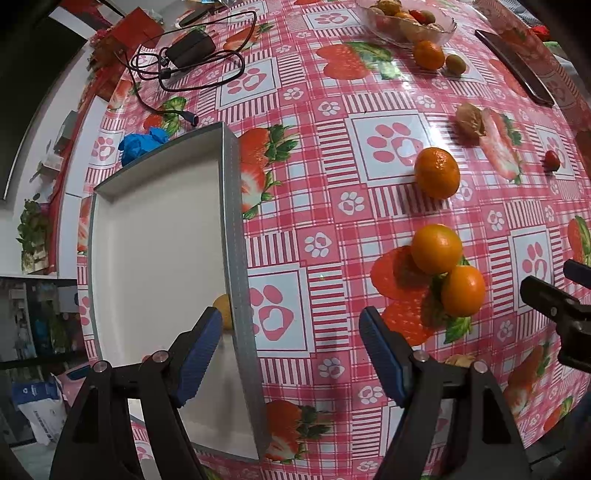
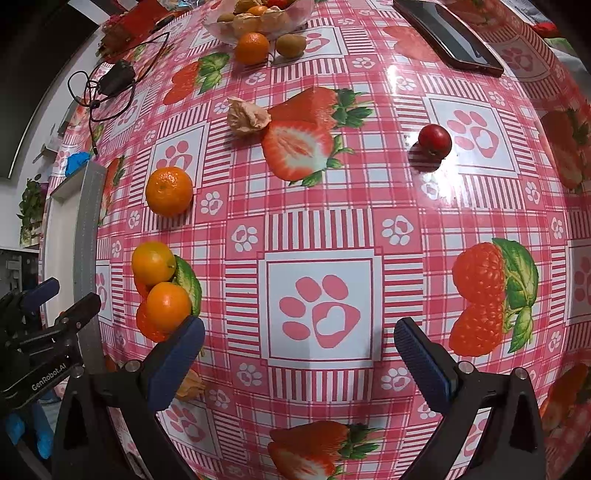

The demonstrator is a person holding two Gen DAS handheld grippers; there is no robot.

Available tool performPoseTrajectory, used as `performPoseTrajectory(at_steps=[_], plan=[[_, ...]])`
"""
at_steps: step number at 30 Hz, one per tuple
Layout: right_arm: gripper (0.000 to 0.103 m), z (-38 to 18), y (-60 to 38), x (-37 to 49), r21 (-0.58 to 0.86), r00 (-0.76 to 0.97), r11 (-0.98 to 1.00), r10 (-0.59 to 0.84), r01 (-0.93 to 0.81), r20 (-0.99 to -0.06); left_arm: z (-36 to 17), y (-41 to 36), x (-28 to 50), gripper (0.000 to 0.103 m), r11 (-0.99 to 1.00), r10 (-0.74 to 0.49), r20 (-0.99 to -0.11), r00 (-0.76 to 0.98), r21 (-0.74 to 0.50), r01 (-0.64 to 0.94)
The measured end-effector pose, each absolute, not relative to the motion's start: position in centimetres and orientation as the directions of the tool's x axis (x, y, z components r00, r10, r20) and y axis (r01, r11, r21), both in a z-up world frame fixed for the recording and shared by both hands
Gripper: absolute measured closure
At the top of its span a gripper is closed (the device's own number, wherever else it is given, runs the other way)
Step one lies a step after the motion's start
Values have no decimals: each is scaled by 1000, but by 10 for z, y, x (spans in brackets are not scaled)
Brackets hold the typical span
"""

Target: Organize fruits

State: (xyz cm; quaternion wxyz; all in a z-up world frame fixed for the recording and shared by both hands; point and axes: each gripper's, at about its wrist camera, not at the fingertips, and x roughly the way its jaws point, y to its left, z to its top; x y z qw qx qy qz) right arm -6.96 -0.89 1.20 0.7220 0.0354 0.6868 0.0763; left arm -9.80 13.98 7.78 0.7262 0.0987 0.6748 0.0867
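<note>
My left gripper (image 1: 291,325) is open and holds nothing; it hangs over the right wall of a grey box (image 1: 232,221) with a white floor. A yellowish fruit (image 1: 224,310) lies inside the box, half hidden behind the left finger. Two small oranges (image 1: 436,248) (image 1: 463,291) touch each other to the right, with a mandarin (image 1: 437,172) beyond them. My right gripper (image 2: 299,328) is open over bare tablecloth, its left finger next to the nearer small orange (image 2: 169,306). A small red fruit (image 2: 435,139) lies far right.
A glass bowl (image 2: 306,11) of fruit stands at the back, with an orange (image 2: 252,48) and a green fruit (image 2: 291,44) beside it. A phone (image 2: 447,37), a papery husk (image 2: 245,118), a charger with cable (image 1: 190,48) and a blue glove (image 1: 142,146) also lie here.
</note>
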Motion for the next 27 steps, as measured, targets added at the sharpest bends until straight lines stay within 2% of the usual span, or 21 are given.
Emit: performPoseTrajectory(at_steps=[14,27], plan=[[0,6,-5,-69,163,21,985,164,-55,-986,72,154,-94,23,981,190,-982,14,189,-42],[0,2,0,-68,164,4,985,165,-60,-986,66,163,-95,23,981,186,-982,-24,187,-47]])
